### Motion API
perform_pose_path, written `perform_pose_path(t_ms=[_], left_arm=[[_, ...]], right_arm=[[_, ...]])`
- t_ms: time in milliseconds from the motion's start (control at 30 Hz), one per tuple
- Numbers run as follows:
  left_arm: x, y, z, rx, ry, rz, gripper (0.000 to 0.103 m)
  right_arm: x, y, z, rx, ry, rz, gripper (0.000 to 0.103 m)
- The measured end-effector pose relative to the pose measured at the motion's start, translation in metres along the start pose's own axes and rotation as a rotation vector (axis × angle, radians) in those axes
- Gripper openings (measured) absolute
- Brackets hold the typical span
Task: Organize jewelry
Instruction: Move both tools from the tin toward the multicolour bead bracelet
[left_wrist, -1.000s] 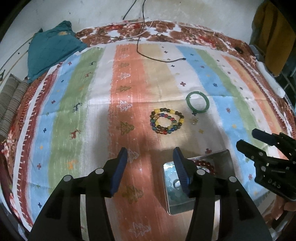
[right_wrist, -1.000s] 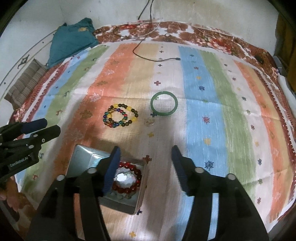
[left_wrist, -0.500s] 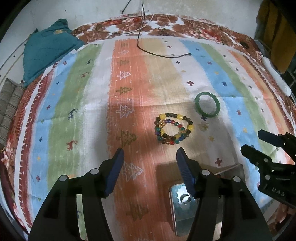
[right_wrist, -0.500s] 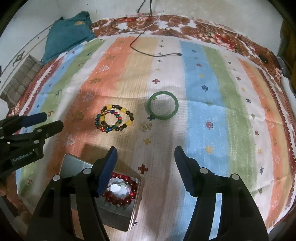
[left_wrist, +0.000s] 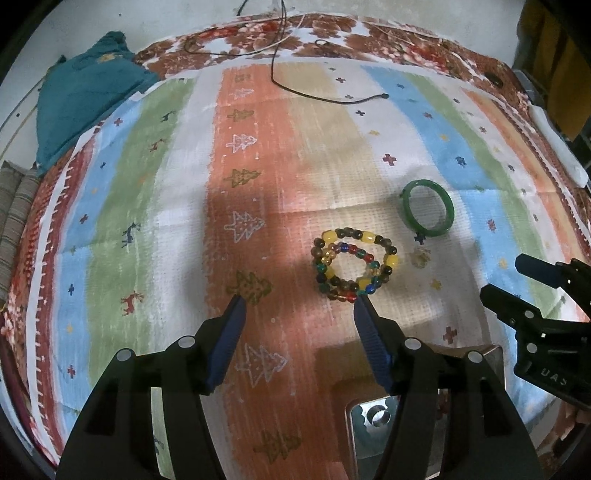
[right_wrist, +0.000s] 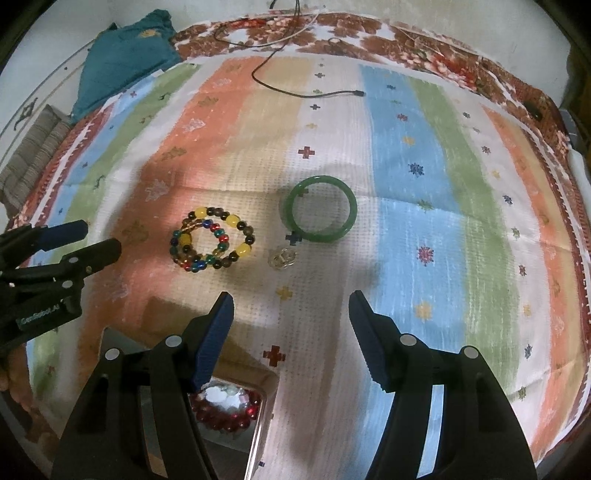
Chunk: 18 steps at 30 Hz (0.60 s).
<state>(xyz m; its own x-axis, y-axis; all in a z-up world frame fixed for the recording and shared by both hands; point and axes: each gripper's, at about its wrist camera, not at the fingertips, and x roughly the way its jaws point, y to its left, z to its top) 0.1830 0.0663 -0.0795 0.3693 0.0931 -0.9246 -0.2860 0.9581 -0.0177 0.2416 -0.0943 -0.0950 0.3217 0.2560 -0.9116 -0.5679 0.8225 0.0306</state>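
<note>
Two multicoloured beaded bracelets (left_wrist: 354, 262) (right_wrist: 212, 243) lie nested on the striped cloth. A green bangle (left_wrist: 427, 207) (right_wrist: 319, 208) lies to their right, and a small clear trinket (left_wrist: 420, 256) (right_wrist: 281, 258) lies between them. A shiny metal box (right_wrist: 260, 417) (left_wrist: 360, 435) near the front holds a red beaded bracelet (right_wrist: 225, 411). My left gripper (left_wrist: 297, 306) is open and empty, just short of the beaded bracelets. My right gripper (right_wrist: 290, 301) is open and empty, short of the trinket and bangle.
A black cable (right_wrist: 306, 94) runs across the far part of the cloth. A teal cloth bundle (left_wrist: 85, 88) lies at the far left, a striped cushion (left_wrist: 14, 206) at the left edge. Each gripper shows in the other's view (left_wrist: 535, 306) (right_wrist: 55, 258).
Both grippers have moved forward toward the bracelets and bangle, which now look larger and nearer. The metal box has slid toward the bottom of both views. Both stay open.
</note>
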Motion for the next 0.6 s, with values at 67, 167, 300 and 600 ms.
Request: perform_pose_path(t_ms=[67,167,300,600], left_arm=[[0.002,-0.002,0.002,0.007,0.005,-0.001,0.061],[0.001,-0.003,0.005,0.009,0.003,-0.017,0.061],[0.007,-0.002,0.008,0.009,0.014,-0.026,0.061],[0.031,0.001,0.016,0.009,0.049,-0.032,0.061]], right_arm=[[0.003,-0.001,0.002,0.004,0.005,0.004,0.065],[0.009,-0.001,0.005,0.006,0.016,0.003,0.065],[0.020,-0.004,0.009,0.014,0.036,0.007,0.065],[0.042,-0.007,0.016,0.025,0.080,0.011,0.065]])
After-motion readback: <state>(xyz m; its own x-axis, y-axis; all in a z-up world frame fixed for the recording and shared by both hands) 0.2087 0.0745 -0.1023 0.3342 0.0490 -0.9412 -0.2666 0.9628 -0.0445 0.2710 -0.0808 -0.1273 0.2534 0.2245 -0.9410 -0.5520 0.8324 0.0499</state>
